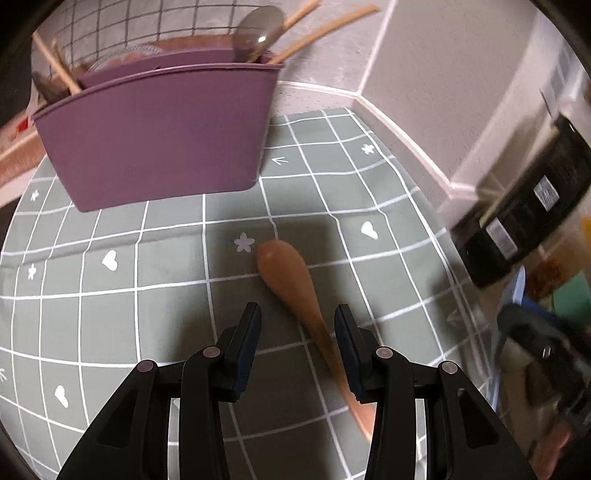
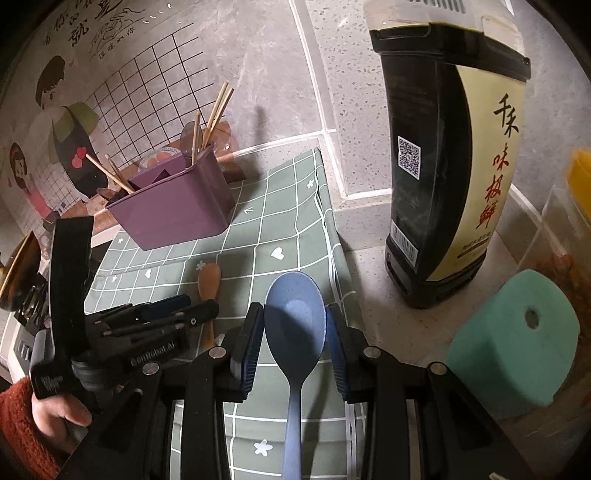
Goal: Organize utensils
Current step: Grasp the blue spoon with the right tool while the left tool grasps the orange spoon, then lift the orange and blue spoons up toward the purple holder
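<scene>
A wooden spoon (image 1: 295, 291) lies on the green checked mat (image 1: 147, 258), its handle running between the jaws of my open left gripper (image 1: 297, 319), which hovers over it. The spoon also shows in the right wrist view (image 2: 208, 284). A purple utensil holder (image 1: 159, 136) stands behind, holding chopsticks (image 1: 321, 29) and a grey spoon (image 1: 258, 33). My right gripper (image 2: 295, 325) has its pads against the bowl of a blue spoon (image 2: 295, 332) that lies on the mat's right edge. The left gripper also shows in the right wrist view (image 2: 173, 314).
A tall dark sauce bottle (image 2: 450, 166) stands on the counter right of the mat. A teal sponge (image 2: 517, 343) lies in front of it. Tiled walls close the corner behind. The purple holder (image 2: 173, 206) sits at the mat's far left.
</scene>
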Tool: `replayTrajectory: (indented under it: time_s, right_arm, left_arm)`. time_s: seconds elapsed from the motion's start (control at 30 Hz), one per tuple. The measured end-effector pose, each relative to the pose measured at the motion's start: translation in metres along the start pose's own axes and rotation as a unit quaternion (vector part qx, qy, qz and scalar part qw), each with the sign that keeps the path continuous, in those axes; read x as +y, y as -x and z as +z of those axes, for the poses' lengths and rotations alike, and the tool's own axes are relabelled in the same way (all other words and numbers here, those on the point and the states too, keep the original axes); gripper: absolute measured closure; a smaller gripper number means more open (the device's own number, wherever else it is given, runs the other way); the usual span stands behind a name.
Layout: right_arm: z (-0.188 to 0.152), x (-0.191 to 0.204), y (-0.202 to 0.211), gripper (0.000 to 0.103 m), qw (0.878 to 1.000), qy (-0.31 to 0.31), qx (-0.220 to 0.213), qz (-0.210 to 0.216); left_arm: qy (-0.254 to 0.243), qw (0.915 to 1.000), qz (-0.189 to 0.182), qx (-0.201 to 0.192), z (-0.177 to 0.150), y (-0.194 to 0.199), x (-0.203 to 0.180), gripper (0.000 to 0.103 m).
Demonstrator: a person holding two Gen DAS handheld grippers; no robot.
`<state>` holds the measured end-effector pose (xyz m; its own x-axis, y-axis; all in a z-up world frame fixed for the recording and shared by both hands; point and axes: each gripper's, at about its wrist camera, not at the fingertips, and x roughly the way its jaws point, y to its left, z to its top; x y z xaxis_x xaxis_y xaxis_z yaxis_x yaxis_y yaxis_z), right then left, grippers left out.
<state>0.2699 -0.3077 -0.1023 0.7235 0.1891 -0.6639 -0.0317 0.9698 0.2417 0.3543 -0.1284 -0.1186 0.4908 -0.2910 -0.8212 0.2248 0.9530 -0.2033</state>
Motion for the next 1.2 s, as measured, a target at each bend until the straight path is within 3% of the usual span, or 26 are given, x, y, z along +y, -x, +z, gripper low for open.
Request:
replayTrajectory:
  time_s: [0.23, 0.33, 0.4, 0.57, 0.8, 1.03, 1.2]
  right_arm:
    - [0.0, 0.0, 0.002, 0.071, 1.0, -0.002, -0.006, -0.011]
    - [-0.001, 0.0, 0.004, 0.071, 1.0, -0.004, -0.007, -0.011]
    - [-0.001, 0.001, 0.006, 0.071, 1.0, -0.002, -0.008, -0.01]
    - [-0.001, 0.006, 0.008, 0.071, 1.0, 0.005, -0.009, -0.007]
    - [-0.001, 0.023, 0.006, 0.071, 1.0, 0.022, -0.007, 0.002]
    - [-0.003, 0.048, 0.005, 0.071, 0.999, 0.051, -0.003, 0.014]
    - [0.0, 0.067, 0.006, 0.072, 0.997, 0.07, -0.003, 0.021]
  left_arm:
    - [0.007, 0.9956, 0.093, 0.008, 0.015, -0.021, -0.028, 0.06]
    - [0.004, 0.9941, 0.109, 0.005, 0.016, -0.024, -0.032, 0.061]
    - [0.002, 0.9943, 0.106, -0.001, 0.016, -0.024, -0.031, 0.073]
    - [0.002, 0.9977, 0.068, -0.002, 0.007, -0.014, -0.021, 0.073]
    - [0.017, 0.9993, 0.016, -0.03, -0.022, 0.033, 0.006, 0.073]
    - [0.027, 0.9965, 0.004, -0.079, -0.06, 0.096, 0.032, 0.073]
    - [0.032, 0.9932, 0.008, -0.112, -0.067, 0.129, 0.047, 0.073]
